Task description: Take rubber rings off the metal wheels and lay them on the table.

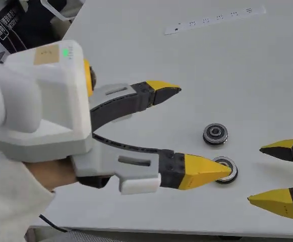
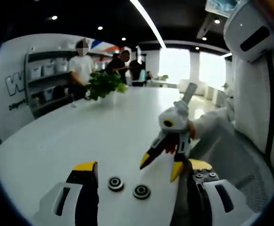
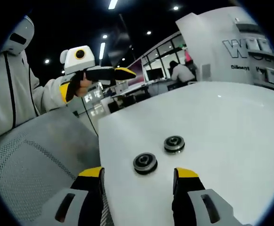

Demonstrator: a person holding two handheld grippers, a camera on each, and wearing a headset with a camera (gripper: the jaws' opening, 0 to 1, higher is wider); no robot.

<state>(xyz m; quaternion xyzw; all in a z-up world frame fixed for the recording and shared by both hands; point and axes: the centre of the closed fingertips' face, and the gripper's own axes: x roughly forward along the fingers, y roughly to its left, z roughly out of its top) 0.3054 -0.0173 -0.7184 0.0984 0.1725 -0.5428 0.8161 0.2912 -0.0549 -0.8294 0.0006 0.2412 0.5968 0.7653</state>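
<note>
Two small metal wheels lie flat on the white table (image 1: 151, 45), close together: a far wheel (image 1: 215, 134) with a dark outer ring and a near wheel (image 1: 226, 170) with a lighter rim. My left gripper (image 1: 206, 131) hangs open above them, its lower yellow tip overlapping the near wheel in the head view. My right gripper (image 1: 254, 174) comes in from the right edge, open and just right of the wheels. In the left gripper view both wheels (image 2: 116, 183) (image 2: 141, 191) sit between the open jaws. In the right gripper view the wheels (image 3: 145, 162) (image 3: 174, 144) lie just ahead of the open jaws.
A white power strip (image 1: 214, 20) lies at the table's far side. The table's near edge (image 1: 176, 233) runs close below the grippers. A potted plant (image 2: 106, 84) stands further along the table, with people behind it. A grey mesh chair (image 3: 33, 155) is beside the table.
</note>
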